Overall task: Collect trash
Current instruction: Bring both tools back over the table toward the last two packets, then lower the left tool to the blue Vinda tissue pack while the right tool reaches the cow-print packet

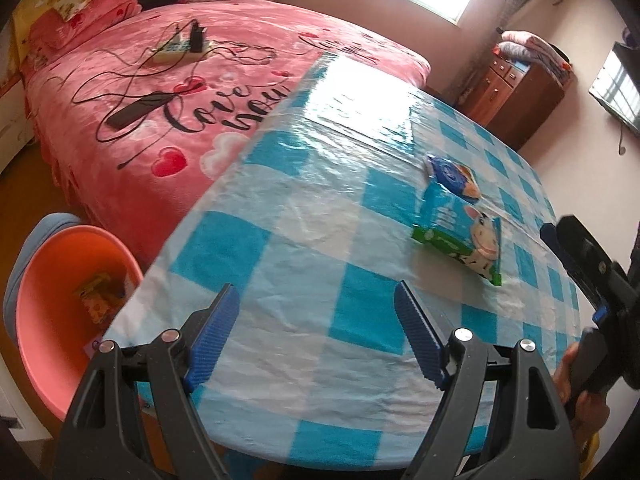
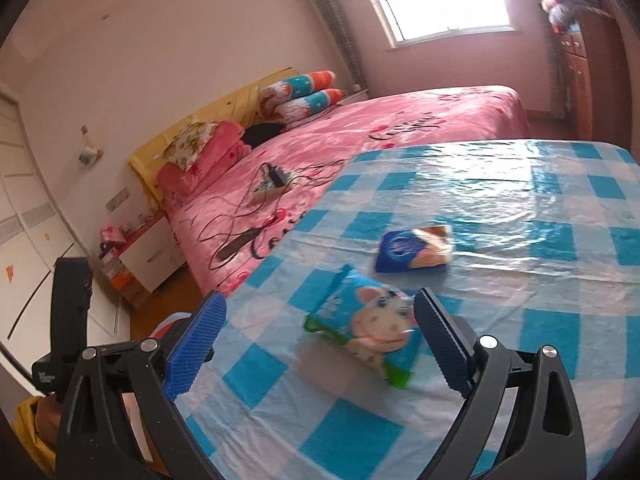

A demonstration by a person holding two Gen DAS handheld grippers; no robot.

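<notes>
While some wrappers already lie in the orange bin (image 1: 48,300) at the table's near-left edge, two pieces of trash remain on the checked tablecloth (image 1: 304,264): a cow-print packet (image 2: 368,330) and, just beyond it, a dark blue packet (image 2: 414,254). The right gripper (image 2: 320,344) hovers near the cow-print packet, fingers spread and holding nothing. The left gripper (image 1: 316,336) is also spread wide and empty over bare cloth. Collection looks partly done.
</notes>
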